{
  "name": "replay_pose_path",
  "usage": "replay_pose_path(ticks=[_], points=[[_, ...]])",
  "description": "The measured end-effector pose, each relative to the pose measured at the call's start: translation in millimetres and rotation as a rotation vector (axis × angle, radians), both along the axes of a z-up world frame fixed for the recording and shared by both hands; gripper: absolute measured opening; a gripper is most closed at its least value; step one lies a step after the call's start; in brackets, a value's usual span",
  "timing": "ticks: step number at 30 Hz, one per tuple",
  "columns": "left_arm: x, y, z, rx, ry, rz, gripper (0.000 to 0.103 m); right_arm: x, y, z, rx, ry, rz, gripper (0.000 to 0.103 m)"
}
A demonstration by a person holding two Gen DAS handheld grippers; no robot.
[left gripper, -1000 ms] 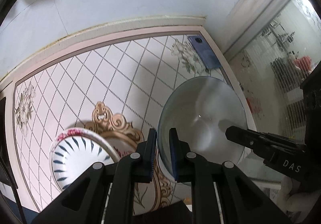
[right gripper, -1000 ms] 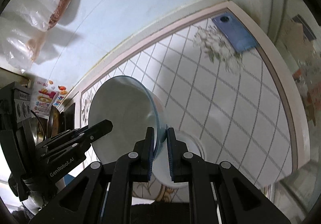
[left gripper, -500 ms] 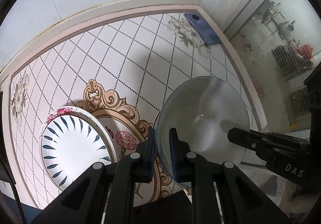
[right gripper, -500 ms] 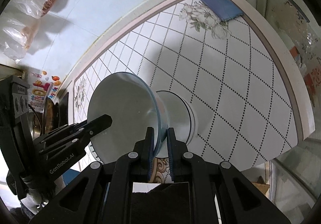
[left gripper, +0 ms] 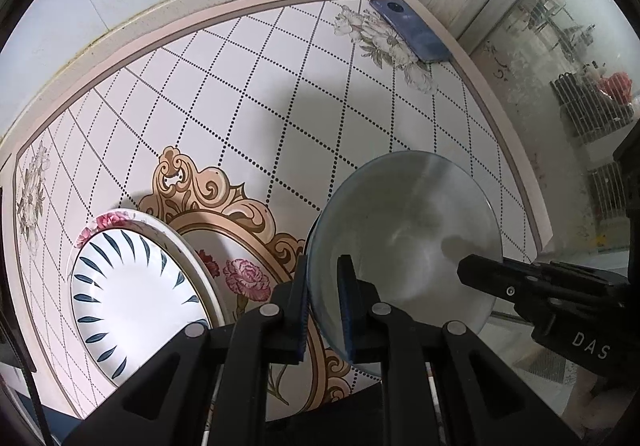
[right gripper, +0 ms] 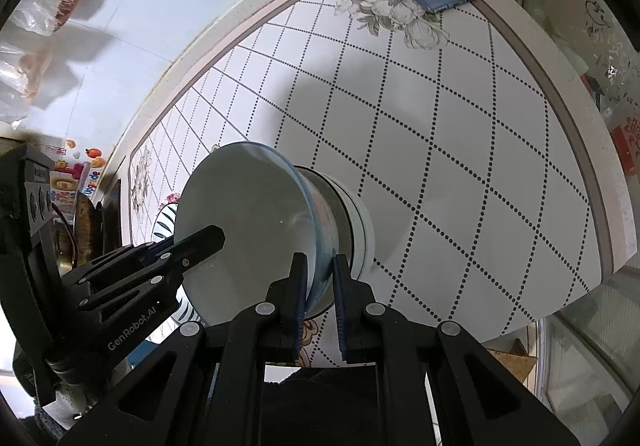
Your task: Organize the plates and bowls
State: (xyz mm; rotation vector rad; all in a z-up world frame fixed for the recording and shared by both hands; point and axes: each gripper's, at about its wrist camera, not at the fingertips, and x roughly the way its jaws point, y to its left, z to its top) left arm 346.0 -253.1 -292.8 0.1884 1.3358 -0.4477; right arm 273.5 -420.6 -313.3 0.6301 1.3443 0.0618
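Both grippers hold one pale blue-rimmed bowl [left gripper: 404, 242] by opposite sides of its rim, above the table. My left gripper [left gripper: 323, 298] is shut on its left rim. My right gripper [right gripper: 320, 286] is shut on its right rim; the bowl [right gripper: 248, 230] sits over a second white bowl [right gripper: 356, 230] that stands on the table. A white plate with dark blue leaf marks [left gripper: 132, 294] lies on a floral-rimmed plate at the left. The right gripper also shows in the left wrist view [left gripper: 480, 272], and the left gripper in the right wrist view [right gripper: 208, 240].
The table [left gripper: 224, 94] has a white diamond-tile pattern with a gold ornament, against a pale wall. A blue phone [left gripper: 412, 32] lies at the far right corner. The table's right edge [right gripper: 592, 182] drops beside glass doors. Plastic bags [right gripper: 48, 18] hang on the wall at left.
The bowl and both grippers have come lower and nearer the table, onto the second white bowl. More of the leaf-marked plate shows at the left.
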Motion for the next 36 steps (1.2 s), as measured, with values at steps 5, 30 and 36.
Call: replay_pose_path(ticks=[5, 30, 36], points=[[2.6, -0.2, -9.1, 0.018, 0.014, -0.001, 0.011, 3.8, 1.2, -8.9, -0.004, 0.017, 0.011, 0.014], [-18.8, 24.6, 63.1, -0.074, -0.062, -0.025, 0.037, -10.1, 22.0, 33.0, -0.181, 0.026, 0.014, 0.072], [-33.2, 42.4, 90.5, -0.116, -0.109, -0.029, 0.077, -33.7, 29.8, 76.0, -0.237, -0.041, 0.0, 0.085]])
